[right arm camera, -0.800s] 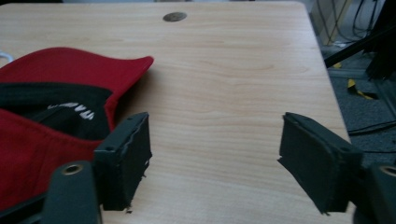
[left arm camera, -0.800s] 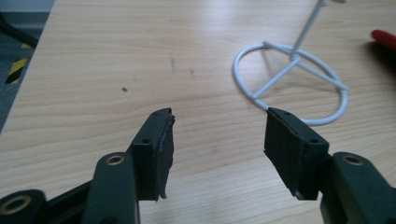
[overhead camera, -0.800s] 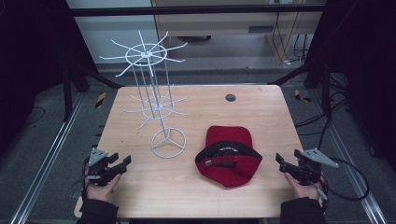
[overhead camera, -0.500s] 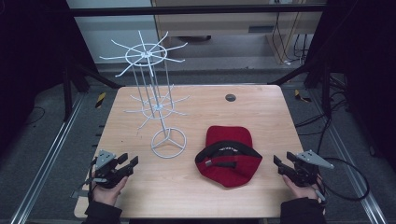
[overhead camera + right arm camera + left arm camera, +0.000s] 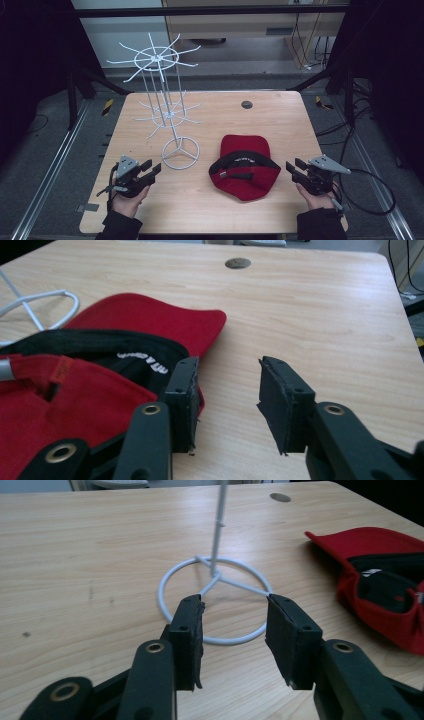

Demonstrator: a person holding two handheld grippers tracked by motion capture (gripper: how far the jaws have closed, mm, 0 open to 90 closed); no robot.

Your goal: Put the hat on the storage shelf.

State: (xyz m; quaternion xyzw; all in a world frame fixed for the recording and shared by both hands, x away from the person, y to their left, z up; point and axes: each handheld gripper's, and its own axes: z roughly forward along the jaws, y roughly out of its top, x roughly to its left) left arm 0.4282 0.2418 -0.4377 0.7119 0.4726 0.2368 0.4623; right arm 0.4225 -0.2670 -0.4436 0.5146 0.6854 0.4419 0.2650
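Where the light wooden table (image 5: 280, 120) sits, the room around it is dim: dark frame posts at both sides, grey floor w/ metal rails left and right, loose cables on the floor at the right, and a pale cabinet behind. Tabletop is bare wood w/ a small round dark plug (image 5: 247, 104) near the far edge, centre-right.

A white wire rack (image 5: 165, 100) stands left of centre: ring base w/ three spokes, thin upright pole, two tiers of radiating hooks, nothing hung on them. Just right of its base, a red cap (image 5: 245, 165) lies upside down, brim pointing to the far side, black inner band w/ white lettering showing, strap opening toward the near edge. Cap and rack base are near each other but apart.

Left gripper (image 5: 150, 169) is held in a hand at the near left, just beside the rack base, not touching it; jaws apart, nothing between them. In the left gripper view the ring base (image 5: 215, 600) lies straight ahead past the open pads, cap (image 5: 385, 580) off to the right.

Right gripper (image 5: 295, 169) is held at the near right, just beside the cap's right edge; jaws apart, empty. In the right gripper view one pad (image 5: 182, 395) overlaps the cap's edge (image 5: 125, 365); can't tell if it touches. Bare wood ahead of the other pad; cable trails off to the right in the high view.
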